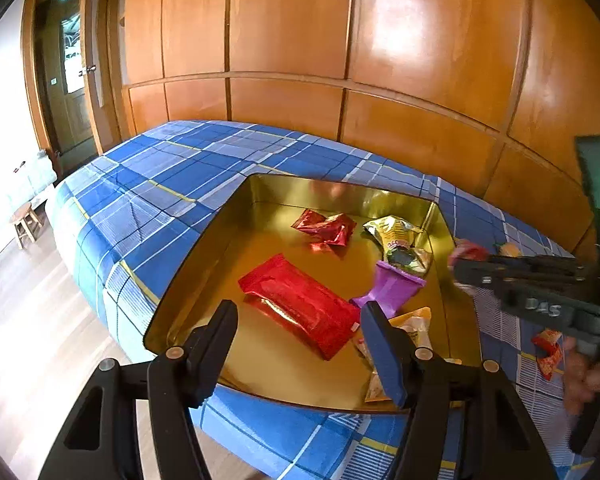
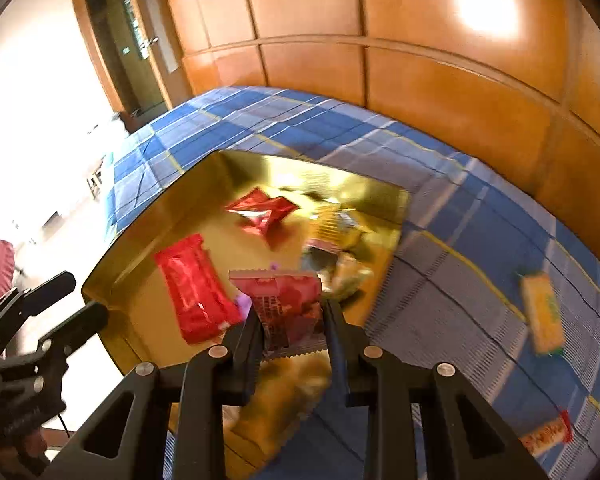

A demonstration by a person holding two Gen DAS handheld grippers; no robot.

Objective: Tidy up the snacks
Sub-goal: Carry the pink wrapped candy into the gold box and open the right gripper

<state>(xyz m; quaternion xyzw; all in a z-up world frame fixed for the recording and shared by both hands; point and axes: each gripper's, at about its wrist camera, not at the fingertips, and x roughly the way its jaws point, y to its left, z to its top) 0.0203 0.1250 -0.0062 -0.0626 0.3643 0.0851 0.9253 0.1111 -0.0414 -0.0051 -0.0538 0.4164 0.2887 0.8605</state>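
While my left tool [image 1: 296,344] hangs spread and empty over the near edge of the gold tin [image 1: 340,192], I see the tin resting on the blue plaid bed [image 1: 172,168] in the centre of the left wrist frame. Inside it lie a long red packet [image 1: 300,304] at centre, a crumpled red wrapper [image 1: 324,228] above it, a yellow-green pouch [image 1: 400,244] at upper right and a purple packet [image 1: 392,288] just below that. My right tool [image 2: 290,320] is pinching a red-pink sachet [image 2: 284,300] between its pads, at lower centre of the blurred right wrist frame, above the tin's near part. Out on the bed, at the right of that frame, a yellow packet [image 2: 542,312] and a red-and-white one [image 2: 548,436] lie well apart.
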